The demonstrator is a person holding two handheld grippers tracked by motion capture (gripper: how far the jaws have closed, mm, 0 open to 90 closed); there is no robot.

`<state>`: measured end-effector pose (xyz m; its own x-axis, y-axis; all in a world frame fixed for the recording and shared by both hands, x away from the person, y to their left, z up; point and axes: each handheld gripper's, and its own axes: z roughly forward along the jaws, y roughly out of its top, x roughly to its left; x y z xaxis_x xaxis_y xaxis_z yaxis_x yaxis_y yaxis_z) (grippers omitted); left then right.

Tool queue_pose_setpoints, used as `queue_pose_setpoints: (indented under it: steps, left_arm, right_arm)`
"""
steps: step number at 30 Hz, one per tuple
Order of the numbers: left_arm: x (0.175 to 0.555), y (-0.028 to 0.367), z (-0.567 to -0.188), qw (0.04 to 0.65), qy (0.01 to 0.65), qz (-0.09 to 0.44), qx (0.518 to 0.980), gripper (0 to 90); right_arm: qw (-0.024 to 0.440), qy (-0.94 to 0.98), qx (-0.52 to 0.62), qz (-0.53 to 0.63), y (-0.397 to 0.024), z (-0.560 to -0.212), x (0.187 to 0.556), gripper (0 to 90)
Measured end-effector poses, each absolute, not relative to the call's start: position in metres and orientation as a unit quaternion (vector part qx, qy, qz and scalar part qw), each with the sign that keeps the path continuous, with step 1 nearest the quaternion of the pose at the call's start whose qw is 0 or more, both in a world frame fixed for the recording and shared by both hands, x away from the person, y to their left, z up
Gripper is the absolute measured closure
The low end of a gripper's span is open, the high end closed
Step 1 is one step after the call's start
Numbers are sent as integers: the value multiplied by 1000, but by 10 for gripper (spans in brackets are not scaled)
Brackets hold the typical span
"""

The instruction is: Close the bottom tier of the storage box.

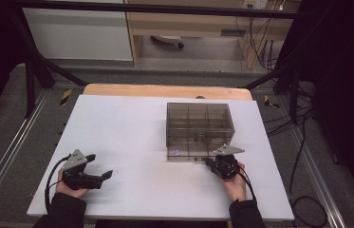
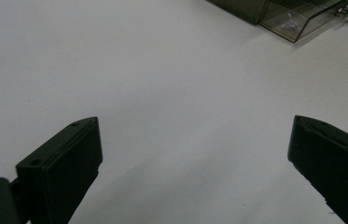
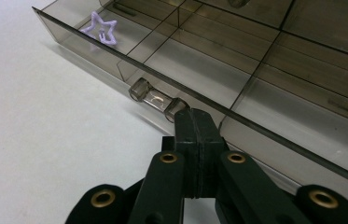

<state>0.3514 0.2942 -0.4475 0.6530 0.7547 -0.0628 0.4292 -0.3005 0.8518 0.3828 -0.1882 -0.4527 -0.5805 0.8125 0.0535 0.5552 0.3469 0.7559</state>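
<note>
The right claw (image 3: 195, 122) is seen clenched, jaws pressed flat together, with the tips parked right at the clear handle (image 3: 155, 99) on the front of the drawer (image 3: 199, 74). Whether the handle's edge is actually pinched can't be told. The left claw (image 2: 195, 154) is held released, jaws spread wide over bare white, well apart from everything, near the front left corner.

The surface (image 1: 122, 137) is a plain white board laid on a wooden top, of which a strip is seen along the far edge. Around it, grey carpeted floor, black frame bars, metal rails and loose cables on the right can be made out, with pale cabinets further back.

Loads of open space is left on the whole left half and along the front edge. The right claw is set near the front edge, with a strip of white out to the right.

The organizer box (image 1: 200, 124) is placed right of centre, smoky see-through plastic, split into compartments. Its bottom drawer is pulled out toward the person, and a small lilac star (image 3: 100, 29) is lying in the drawer's left end compartment.
</note>
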Motion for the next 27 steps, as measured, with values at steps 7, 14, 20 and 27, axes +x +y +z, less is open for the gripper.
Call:
queue_pose_setpoints:
  steps: [7, 14, 20, 27]
  left_arm:
    - [351, 294, -447, 456, 377, 179, 786, 27]
    - [351, 294, -447, 456, 376, 179, 786, 28]
    - [351, 294, -447, 456, 376, 179, 786, 28]
    - [351, 294, -447, 456, 376, 179, 786, 28]
  right_arm:
    - [169, 803, 426, 381, -189, -453, 384, 900]
    - [170, 802, 426, 382, -189, -453, 385, 900]
    - [171, 801, 428, 381, -190, -453, 387, 900]
    - [171, 800, 430, 381, -190, -453, 389, 900]
